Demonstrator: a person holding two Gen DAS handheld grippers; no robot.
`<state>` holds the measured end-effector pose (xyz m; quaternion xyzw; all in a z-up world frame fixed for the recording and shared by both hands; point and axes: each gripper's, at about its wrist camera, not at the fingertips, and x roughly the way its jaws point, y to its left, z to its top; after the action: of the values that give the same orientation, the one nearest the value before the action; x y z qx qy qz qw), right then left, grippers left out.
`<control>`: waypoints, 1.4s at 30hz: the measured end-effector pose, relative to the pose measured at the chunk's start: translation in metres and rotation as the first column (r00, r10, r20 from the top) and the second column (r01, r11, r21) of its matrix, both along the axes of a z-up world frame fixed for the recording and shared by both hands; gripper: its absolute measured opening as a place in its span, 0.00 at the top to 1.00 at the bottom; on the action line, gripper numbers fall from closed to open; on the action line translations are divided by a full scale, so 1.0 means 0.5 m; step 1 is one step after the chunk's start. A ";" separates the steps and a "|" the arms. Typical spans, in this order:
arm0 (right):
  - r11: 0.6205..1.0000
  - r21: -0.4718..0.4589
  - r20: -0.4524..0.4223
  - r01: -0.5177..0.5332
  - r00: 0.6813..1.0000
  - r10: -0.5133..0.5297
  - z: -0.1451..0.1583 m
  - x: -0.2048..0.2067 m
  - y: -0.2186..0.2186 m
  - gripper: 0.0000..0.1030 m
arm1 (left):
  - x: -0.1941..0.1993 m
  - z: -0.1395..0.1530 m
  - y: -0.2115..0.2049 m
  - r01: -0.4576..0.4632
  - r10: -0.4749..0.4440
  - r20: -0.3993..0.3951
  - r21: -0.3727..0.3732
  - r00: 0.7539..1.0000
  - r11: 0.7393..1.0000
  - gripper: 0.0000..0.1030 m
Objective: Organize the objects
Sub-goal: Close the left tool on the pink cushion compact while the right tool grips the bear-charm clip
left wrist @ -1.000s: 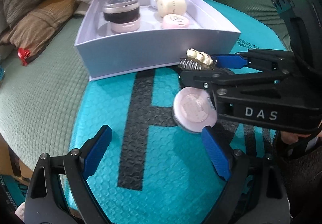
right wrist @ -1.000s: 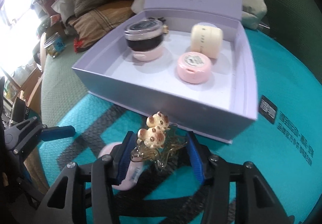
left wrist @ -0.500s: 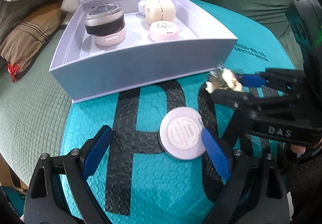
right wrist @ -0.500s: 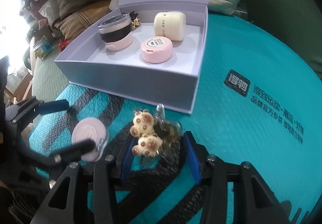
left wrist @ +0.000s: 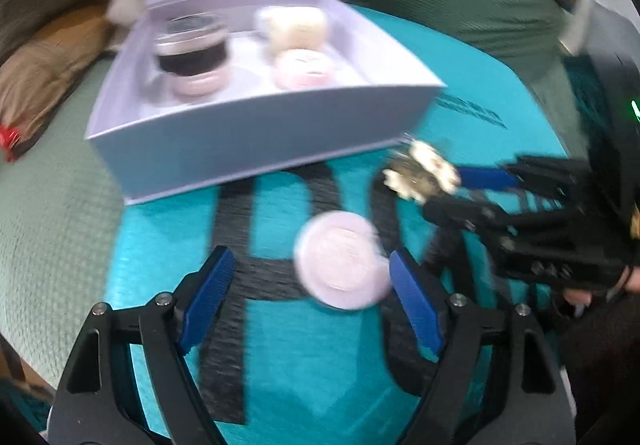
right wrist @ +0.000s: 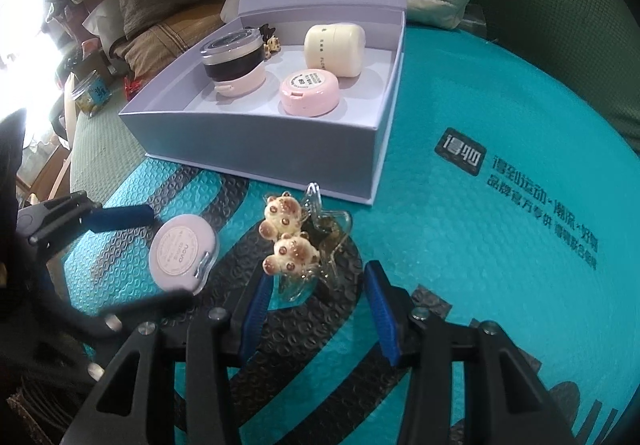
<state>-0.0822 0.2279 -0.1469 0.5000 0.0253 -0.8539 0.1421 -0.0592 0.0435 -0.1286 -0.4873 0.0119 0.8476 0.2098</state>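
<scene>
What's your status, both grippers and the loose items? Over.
Left gripper open, round compact at its right finger. Right gripper open, bear hair clip lying on the mat ahead of it, not gripped. Open box beyond, unobstructed.

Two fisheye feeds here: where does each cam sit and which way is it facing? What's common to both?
Left wrist: on the left gripper, looking forward over the teal mat to the open box; its two blue-padded fingers frame the round compact; the right gripper enters from the right.
Right wrist: on the right gripper, facing the box from the other side; its fingers flank the bear hair clip; the left gripper shows at left.
Shared: box, compact, clip, mat.
</scene>
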 end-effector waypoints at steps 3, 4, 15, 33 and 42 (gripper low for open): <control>1.000 0.008 -0.008 0.012 1.000 -0.012 0.004 0.003 0.008 0.53 | 0.012 -0.010 0.033 0.042 -0.043 -0.013 -0.084 0.999 0.996 0.23; 1.000 0.007 -0.008 0.012 1.000 -0.012 0.004 0.004 0.011 0.53 | 0.016 -0.012 0.040 0.044 -0.047 -0.021 -0.104 0.999 0.994 0.23; 1.000 -0.014 -0.007 0.014 1.000 -0.015 -0.003 0.001 0.006 0.45 | 0.018 -0.028 0.060 0.031 -0.044 -0.085 -0.145 0.995 0.989 0.21; 0.999 0.023 -0.057 -0.047 0.997 0.048 -0.012 0.016 -0.031 0.67 | 0.028 -0.035 0.014 -0.022 0.004 -0.145 -0.125 0.989 0.992 0.49; 0.994 0.047 -0.059 -0.098 0.993 0.101 -0.013 0.070 -0.059 0.70 | 0.020 -0.018 -0.065 -0.062 0.051 -0.113 -0.090 0.992 0.994 0.49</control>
<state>-0.0475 0.1984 -0.1534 0.4746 0.0732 -0.8600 0.1727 -0.0493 0.0109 -0.1375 -0.4492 0.0494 0.8773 0.1617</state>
